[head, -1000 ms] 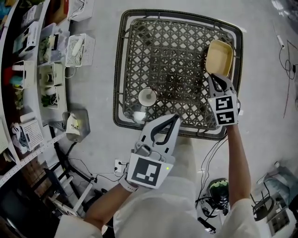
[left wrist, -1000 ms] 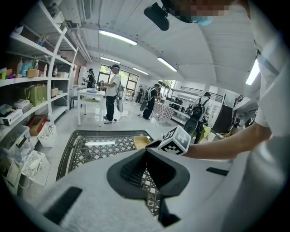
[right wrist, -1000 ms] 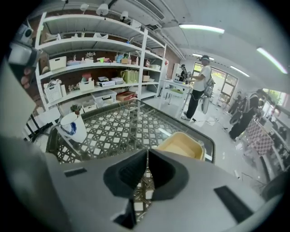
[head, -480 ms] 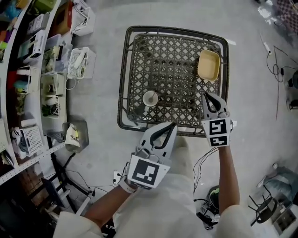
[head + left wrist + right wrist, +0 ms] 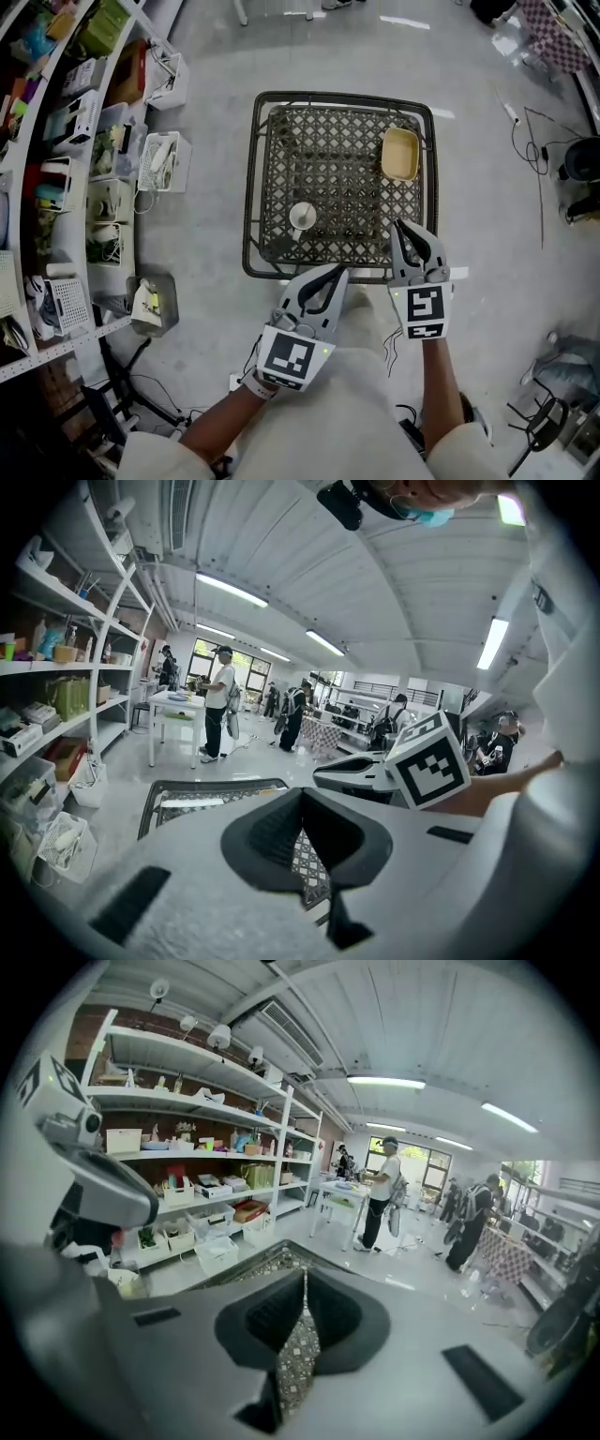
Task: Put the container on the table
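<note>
While both claws hang over the near edge of the tabletop (image 5: 254,187), the head view shows the container (image 5: 400,155), a shallow yellow tub, lying on the dark lattice straight ahead of the right claw (image 5: 401,228) and clear of it. That claw's 2 jaws curve in and meet at the tips with nothing between them. The left claw (image 5: 341,272) sits beside it, a little further back, and its jaws also meet at the tips on nothing. A white cup (image 5: 302,216) stands ahead of the left claw and slightly to its left, not touching it. Far to the left of both claws, shelves (image 5: 56,141) and white baskets (image 5: 164,161) line the floor (image 5: 206,112).

From the left gripper view, the left claw (image 5: 302,793) is pinched together at the tips, and only a thin wedge of lattice shows through the gap below them. The tabletop (image 5: 211,794) stretches ahead and to the left. The right claw's marker cube (image 5: 428,761) is close on the right. The container cannot be made out here.

From the right gripper view, the right claw (image 5: 304,1273) is likewise closed at the tips and empty, with a sliver of lattice showing below them. Part of the tabletop (image 5: 267,1265) lies just ahead, and the shelves (image 5: 197,1147) rise to the left.
</note>
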`<state>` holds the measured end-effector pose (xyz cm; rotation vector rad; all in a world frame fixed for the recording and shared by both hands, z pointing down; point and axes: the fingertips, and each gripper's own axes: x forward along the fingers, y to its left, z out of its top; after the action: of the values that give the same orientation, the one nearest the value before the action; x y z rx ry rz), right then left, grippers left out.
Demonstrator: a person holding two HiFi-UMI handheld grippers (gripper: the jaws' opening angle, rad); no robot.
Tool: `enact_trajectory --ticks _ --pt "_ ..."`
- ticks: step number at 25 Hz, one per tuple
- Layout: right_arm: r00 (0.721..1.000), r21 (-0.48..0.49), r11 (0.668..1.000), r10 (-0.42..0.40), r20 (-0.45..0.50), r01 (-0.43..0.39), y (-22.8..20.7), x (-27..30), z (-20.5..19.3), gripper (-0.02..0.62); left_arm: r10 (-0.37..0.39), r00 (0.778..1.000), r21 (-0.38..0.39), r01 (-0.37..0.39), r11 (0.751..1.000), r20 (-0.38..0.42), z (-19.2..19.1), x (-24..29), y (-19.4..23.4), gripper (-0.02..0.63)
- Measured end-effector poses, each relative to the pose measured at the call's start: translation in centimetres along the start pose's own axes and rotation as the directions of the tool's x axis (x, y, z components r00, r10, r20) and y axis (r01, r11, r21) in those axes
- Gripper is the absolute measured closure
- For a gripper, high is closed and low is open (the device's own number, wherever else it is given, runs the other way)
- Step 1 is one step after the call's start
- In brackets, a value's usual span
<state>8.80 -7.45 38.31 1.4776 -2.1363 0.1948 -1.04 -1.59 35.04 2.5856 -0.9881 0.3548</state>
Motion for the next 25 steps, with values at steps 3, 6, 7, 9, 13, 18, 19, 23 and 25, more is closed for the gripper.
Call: enact_trajectory --ticks 3,6,7,9,13,18,19,23,25 --pt "0.999 0.015 1.000 -0.028 0.040 0.027 -0.1 -2.1 1.8 0.569 -0.004 1.000 0.021 0.003 1.000 0.027 1.1 -0.9 0.1 0.581" --pt "0.997 0.044 0.998 -0.047 0.061 0.044 0.4 -4.3 2.9 0.569 0.006 0.999 0.015 -0.006 1.000 0.049 2.1 -2.1 0.5 0.581" --pt "0.997 0.061 0.997 -0.052 0.064 0.048 0.7 -5.0 3.1 0.571 0.014 0.998 0.011 -0.014 1.000 0.055 2.3 -2.5 0.8 0.581" --pt "0.995 0.091 0.995 -0.058 0.081 0.050 1.3 -6.4 3.4 0.571 0.027 0.997 0.027 -0.029 0.999 0.069 2.4 -3.4 1.4 0.581" --pt "0.991 0.119 0.990 -0.084 0.103 0.072 1.4 -9.0 3.9 0.572 0.041 0.994 0.039 -0.045 0.998 0.103 3.2 -4.9 1.9 0.581" --pt "0.987 0.125 0.986 -0.126 0.104 0.113 2.1 -11.8 4.2 0.574 0.047 0.992 0.030 -0.051 0.998 0.121 3.5 -7.2 2.3 0.581" --pt "0.987 0.130 0.984 -0.132 0.096 0.119 2.2 -12.5 4.3 0.574 0.053 0.990 0.031 -0.057 0.998 0.129 3.8 -7.7 2.4 0.581" --pt "0.977 0.157 0.976 -0.170 0.130 0.149 1.7 -14.6 4.9 0.574 0.060 0.984 0.056 -0.070 0.996 0.167 5.5 -8.4 2.0 0.581" --pt "0.966 0.162 0.974 -0.184 0.182 0.155 1.5 -14.8 5.1 0.574 0.060 0.982 0.065 -0.072 0.995 0.179 5.9 -8.4 2.0 0.581"
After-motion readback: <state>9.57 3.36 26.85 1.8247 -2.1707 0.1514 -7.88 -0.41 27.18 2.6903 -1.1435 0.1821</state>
